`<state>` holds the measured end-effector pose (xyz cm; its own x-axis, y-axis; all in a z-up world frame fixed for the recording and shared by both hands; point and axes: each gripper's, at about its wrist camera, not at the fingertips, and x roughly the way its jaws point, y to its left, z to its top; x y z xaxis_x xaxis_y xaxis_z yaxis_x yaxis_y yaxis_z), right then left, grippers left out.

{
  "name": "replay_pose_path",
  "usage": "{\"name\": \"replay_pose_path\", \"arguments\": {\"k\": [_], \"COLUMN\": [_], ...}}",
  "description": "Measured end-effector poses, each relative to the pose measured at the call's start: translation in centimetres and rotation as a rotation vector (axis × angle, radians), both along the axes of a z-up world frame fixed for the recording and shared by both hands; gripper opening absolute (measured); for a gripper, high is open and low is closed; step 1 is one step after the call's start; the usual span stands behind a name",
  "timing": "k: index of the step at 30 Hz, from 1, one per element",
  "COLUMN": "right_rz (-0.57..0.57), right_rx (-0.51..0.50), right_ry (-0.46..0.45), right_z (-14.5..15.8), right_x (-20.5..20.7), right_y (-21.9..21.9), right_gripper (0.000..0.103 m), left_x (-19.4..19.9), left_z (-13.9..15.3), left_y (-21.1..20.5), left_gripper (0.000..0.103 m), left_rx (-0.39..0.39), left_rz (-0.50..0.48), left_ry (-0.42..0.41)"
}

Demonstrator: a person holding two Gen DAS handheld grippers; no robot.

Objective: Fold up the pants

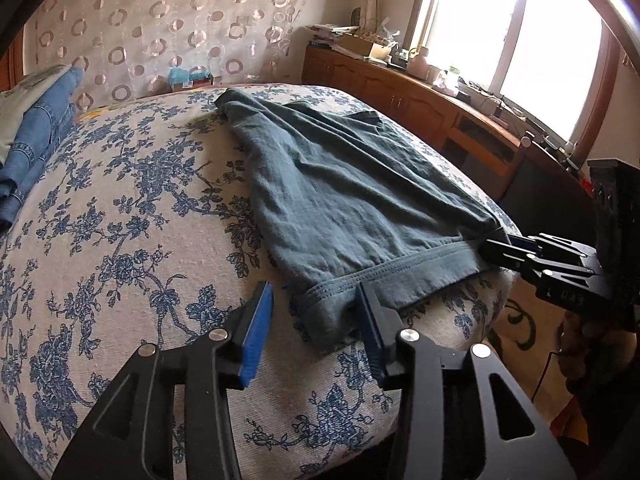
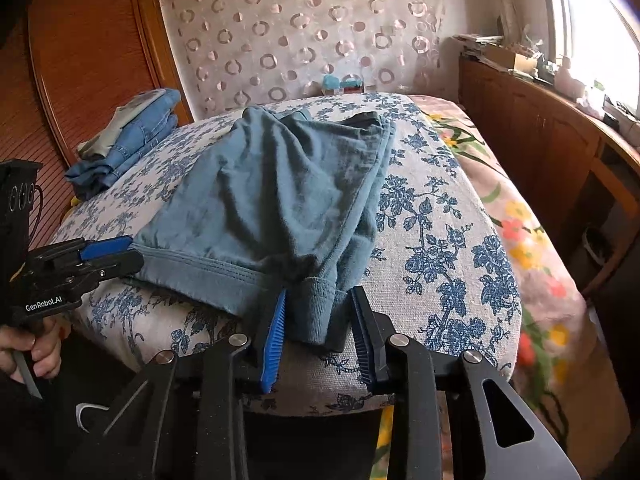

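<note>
Left wrist view puts your left gripper (image 1: 316,312) at the near hem of the teal pants (image 1: 340,184), fingers spread. Its left pad hangs over bare floral bed cover (image 1: 120,240), and the other lies on the hem band; nothing is pinched.

In the right wrist view, your right gripper (image 2: 318,316) straddles the other near corner of that hem. Both blue pads flank the bunched cuff, but you cannot tell whether they press it or merely stand beside it.

Taking the hem as your landmark, the pants lie already doubled, with their long axis running straight away from both sets of fingers toward the far dark edge near the patterned headboard (image 2: 304,36). Each hand sits at one end of the hem, so neither is nearer the cloth's middle. My reading is that the next fold carries this hem away from you toward that far edge, and the left hand needs a fresh bite first.

Beyond the hem and off to its left, folded jeans (image 2: 132,136) rest well apart from the pants, near the bed's far corner.
</note>
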<state>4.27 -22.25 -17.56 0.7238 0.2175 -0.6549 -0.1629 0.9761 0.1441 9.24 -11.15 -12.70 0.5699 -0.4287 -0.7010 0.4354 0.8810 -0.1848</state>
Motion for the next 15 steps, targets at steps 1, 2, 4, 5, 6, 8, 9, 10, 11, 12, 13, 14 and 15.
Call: {"name": "replay_pose_path", "arguments": {"k": [1,2,4,5,6,8,9,10,11,12,13,14,15], "right_rz": [0.0,0.0,0.0,0.0,0.0,0.001,0.001,0.001,0.002,0.002,0.003,0.003,0.003], "right_rx": [-0.001,-0.002,-0.003,-0.002,-0.002,-0.002,-0.003,-0.002,-0.002,-0.002,-0.002,-0.002,-0.002], "right_ry": [-0.002,-0.003,-0.004,-0.005,-0.007,-0.009,-0.01,-0.01,-0.011,-0.011,-0.012,-0.012,-0.013], "right_z": [-0.03,-0.05,-0.07,-0.08,-0.09,-0.1,-0.1,-0.11,-0.11,-0.11,-0.11,-0.12,-0.12], "right_x": [-0.03,-0.05,-0.08,-0.09,-0.1,-0.12,-0.12,-0.12,-0.12,-0.13,-0.14,-0.13,-0.14], "right_y": [0.01,0.02,0.09,0.07,0.07,0.05,0.08,0.04,0.0,0.0,-0.01,0.02,0.02], "right_gripper": [0.032,0.032,0.032,0.032,0.032,0.032,0.032,0.032,0.032,0.032,0.032,0.032,0.032], "left_x": [0.01,0.09,0.07,0.05,0.05,0.02,-0.04,-0.14,-0.21,-0.28,-0.31,-0.28,-0.22], "left_z": [-0.04,-0.07,-0.08,-0.06,-0.07,-0.08,-0.08,-0.07,-0.07,-0.05,-0.05,-0.04,-0.05], "left_y": [0.0,0.0,0.0,0.0,-0.04,-0.15,-0.28,-0.49,-0.64,-0.74,-0.8,-0.81,-0.71], "left_gripper": [0.044,0.044,0.044,0.044,0.044,0.044,0.043,0.043,0.043,0.043,0.043,0.043,0.043], "left_rx": [0.0,-0.001,0.0,0.001,0.001,-0.006,-0.011,-0.014,-0.016,-0.012,-0.008,-0.01,-0.015], "left_rz": [0.002,0.004,0.003,0.004,0.004,-0.005,-0.017,-0.034,-0.042,-0.041,-0.038,-0.036,-0.035], "left_ry": [0.0,-0.001,0.0,-0.002,-0.002,0.001,0.005,0.008,0.01,0.007,0.004,0.004,0.006]}}
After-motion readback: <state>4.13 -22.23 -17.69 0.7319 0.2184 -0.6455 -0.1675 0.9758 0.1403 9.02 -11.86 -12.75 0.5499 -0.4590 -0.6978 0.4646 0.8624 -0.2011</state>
